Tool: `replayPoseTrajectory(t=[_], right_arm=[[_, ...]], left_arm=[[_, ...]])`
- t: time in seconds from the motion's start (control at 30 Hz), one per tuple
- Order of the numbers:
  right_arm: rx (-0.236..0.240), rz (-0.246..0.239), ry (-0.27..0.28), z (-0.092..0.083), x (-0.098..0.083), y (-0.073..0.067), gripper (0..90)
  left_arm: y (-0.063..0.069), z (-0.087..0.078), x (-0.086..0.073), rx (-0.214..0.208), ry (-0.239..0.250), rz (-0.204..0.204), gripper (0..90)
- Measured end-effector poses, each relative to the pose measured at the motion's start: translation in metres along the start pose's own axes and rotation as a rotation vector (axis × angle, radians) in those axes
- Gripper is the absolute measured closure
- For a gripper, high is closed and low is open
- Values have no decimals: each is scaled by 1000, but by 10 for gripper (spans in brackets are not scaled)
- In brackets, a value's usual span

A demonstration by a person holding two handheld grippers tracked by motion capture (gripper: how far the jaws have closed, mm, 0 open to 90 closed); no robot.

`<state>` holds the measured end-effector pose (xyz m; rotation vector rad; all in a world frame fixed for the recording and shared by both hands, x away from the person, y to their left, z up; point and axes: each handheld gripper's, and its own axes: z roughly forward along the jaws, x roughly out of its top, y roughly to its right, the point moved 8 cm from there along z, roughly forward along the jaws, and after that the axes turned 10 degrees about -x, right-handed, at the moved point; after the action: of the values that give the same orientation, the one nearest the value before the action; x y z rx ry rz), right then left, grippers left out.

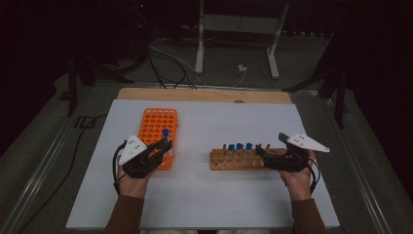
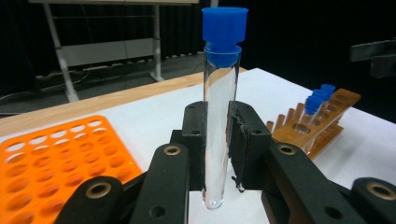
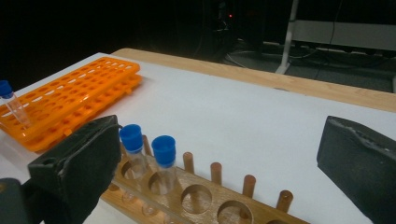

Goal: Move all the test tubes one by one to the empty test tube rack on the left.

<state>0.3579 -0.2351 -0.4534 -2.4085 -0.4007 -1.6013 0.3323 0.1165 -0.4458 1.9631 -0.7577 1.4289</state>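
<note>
A clear test tube with a blue cap (image 2: 219, 88) stands upright between the jaws of my left gripper (image 2: 217, 126), which is shut on it. In the high view that gripper (image 1: 165, 145) holds the tube (image 1: 165, 132) over the near right part of the orange rack (image 1: 155, 122). To the right lies a wooden rack (image 1: 234, 161) with three blue-capped tubes (image 1: 239, 146) in it. My right gripper (image 1: 269, 145) stands open at that rack's right end. In the right gripper view its jaws sit wide apart on either side of the wooden rack (image 3: 201, 198), where two capped tubes (image 3: 163, 151) stand beside empty holes.
The white table top (image 1: 214, 195) has bare room in front of and behind both racks. A wooden strip (image 1: 204, 95) runs along its far edge. Beyond it are cables and a white frame (image 1: 238, 29) on the dark floor.
</note>
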Motion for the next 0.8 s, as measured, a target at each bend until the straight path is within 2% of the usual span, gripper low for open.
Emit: replayPoseTrajectory(t=[0.1, 0.4, 0.8], right_arm=[[0, 8, -3, 0, -1, 1, 0], [-2, 11, 0, 0, -1, 2, 0], [-1, 19, 11, -3, 1, 4, 0]], left_arm=[[-4, -7, -2, -2, 11, -13, 779], [-19, -17, -13, 36, 5, -21, 778], [-38, -9, -36, 80, -42, -35, 777]])
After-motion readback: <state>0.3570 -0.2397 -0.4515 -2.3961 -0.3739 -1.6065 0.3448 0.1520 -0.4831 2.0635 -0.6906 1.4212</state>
